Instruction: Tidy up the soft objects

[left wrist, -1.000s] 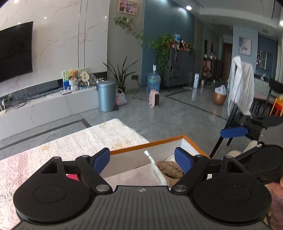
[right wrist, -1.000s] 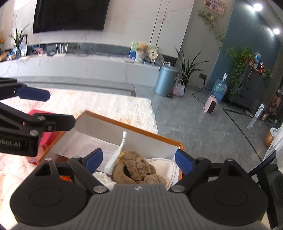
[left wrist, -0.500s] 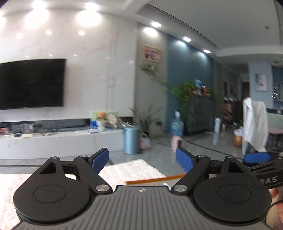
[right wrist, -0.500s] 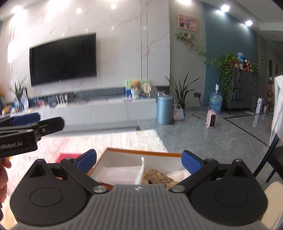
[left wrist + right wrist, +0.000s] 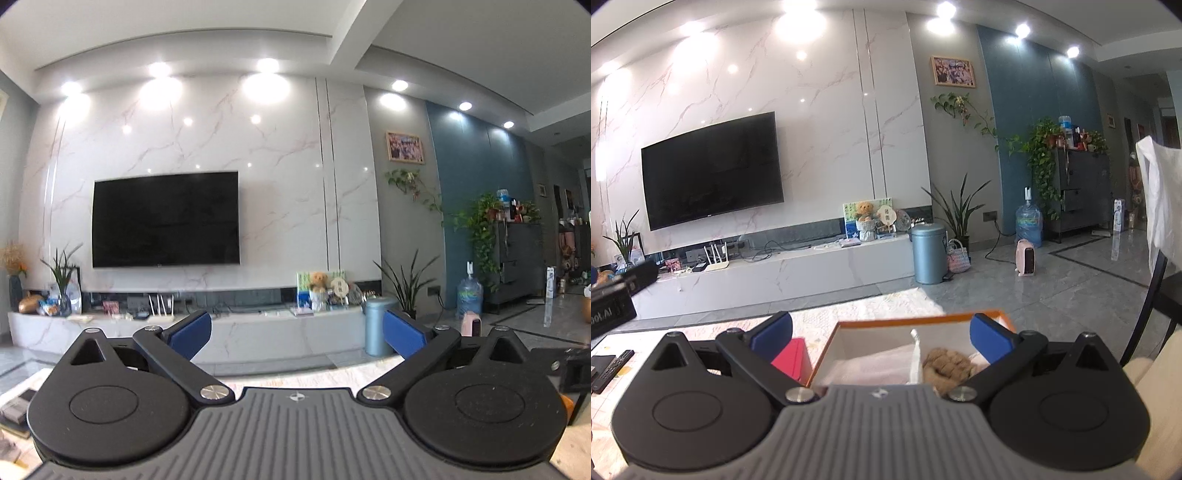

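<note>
Both grippers empty: left gripper (image 5: pixel 297 328) jaws opening, right gripper (image 5: pixel 882 332) gaping wide, brown knit (image 5: pixel 947 365) in orange-rimmed box (image 5: pixel 905 320) lying just below its fingers.

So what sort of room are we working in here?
A home living room, most likely: a large black wall-mounted television, a long white marble media console beneath it, and leafy green houseplants.

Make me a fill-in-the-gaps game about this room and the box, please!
1. The fuzzy brown toy lies inside the ___ with the orange rim.
2. The big screen on the marble wall is a ___.
3. A small teddy bear sits on the white shelf to the ___ of the blue bin.
4. The right gripper holds ___.

Missing words: box; television; left; nothing
</note>
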Demonstrator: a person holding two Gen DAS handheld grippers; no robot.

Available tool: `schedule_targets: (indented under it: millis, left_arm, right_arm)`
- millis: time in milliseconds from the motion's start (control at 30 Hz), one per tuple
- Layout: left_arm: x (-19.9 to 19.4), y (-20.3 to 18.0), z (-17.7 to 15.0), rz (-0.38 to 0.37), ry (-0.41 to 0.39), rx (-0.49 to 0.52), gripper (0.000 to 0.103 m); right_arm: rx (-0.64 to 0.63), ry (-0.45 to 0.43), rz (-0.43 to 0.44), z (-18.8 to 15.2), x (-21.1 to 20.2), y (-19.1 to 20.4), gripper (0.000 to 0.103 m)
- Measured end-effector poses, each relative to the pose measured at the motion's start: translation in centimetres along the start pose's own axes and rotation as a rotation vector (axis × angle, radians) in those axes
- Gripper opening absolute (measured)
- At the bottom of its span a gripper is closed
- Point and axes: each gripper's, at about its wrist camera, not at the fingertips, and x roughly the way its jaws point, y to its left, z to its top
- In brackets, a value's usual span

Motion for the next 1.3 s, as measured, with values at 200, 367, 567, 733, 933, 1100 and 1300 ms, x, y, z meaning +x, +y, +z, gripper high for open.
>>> schedule_targets:
  millis: [200,367,567,733,933,1100,1300]
  left_arm:
    - [0.3,1.5,-1.6,-0.028,0.129,-0.049,0.103]
    - [0.7,2.4,-3.2,-0.022,0.235,-0.07,0.103]
    - [0.4,2.6,-5.3,-0.014,0.306,-0.054,0.103]
    - [0.7,2.6,-6.0,-0.009,0.35,-0.064,0.103]
    - [1.2,2.4,-7.0,0.026,0.424,-0.065,0.103]
    - [1.2,2.2,-7.4,0.021,0.465,-0.058,0.103]
    - [1.2,2.3,-7.8,0.019,0.483,-0.063,0.103]
  right_arm:
    - [-0.043,-0.005,-0.002,-2.6,0.0,1.2,0.1]
    - [-0.091,-0.005,0.002,-4.4,0.6,1.9,0.1]
    - [-0.064,0.041,0.006,-5.4,1.9,1.6,0.1]
    - [-0.032,0.099,0.001,-6.2,2.9,1.2,0.1]
    - [-0.029,0.139,-0.002,-6.6,3.8,1.2,0.1]
    - [-0.009,0.188,-0.017,-6.7,4.7,0.9,0.1]
    - [-0.021,0.184,-0.023,-6.8,4.8,1.0,0.1]
